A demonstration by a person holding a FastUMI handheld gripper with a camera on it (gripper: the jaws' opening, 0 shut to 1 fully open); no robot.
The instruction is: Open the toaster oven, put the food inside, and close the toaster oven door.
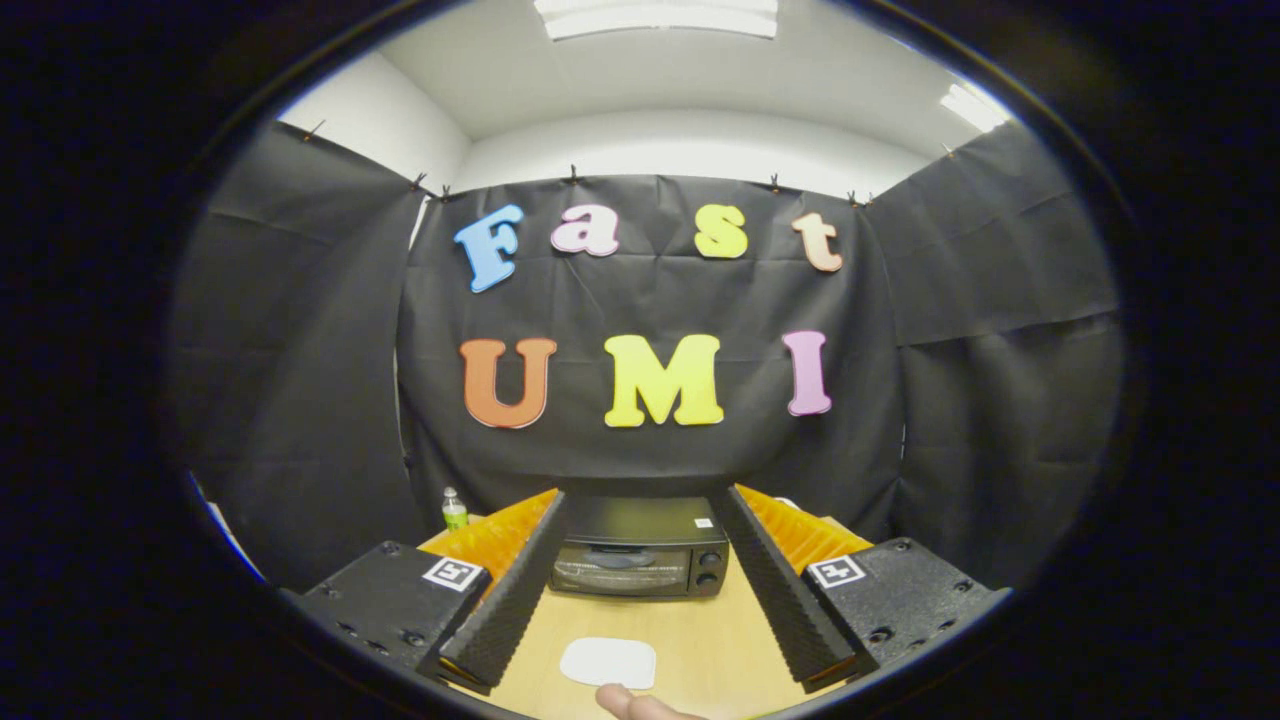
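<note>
Two gripper [640, 590] fingers stand apart and empty, framing the toaster oven [640, 560], its door shut, beyond them on the surface [700, 640], with a white plate [608, 662] nearer than the oven.

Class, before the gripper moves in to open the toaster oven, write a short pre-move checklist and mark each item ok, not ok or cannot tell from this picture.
1. Toaster oven door shut and facing the gripper: ok, it stands beyond the fingers with its glass front toward them.
2. Gripper open wide enough to approach: ok, the fingers are spread apart with nothing between them.
3. Path across the wooden table to the door: ok, bare wood ahead.
4. Food ready: cannot tell; a flat white item lies near, between the fingers, and what it is stays unclear.
5. Fingertip of a person near the white item: not ok, close to the gripper.
6. Green bottle clear of the route: ok, off to the side.
</note>
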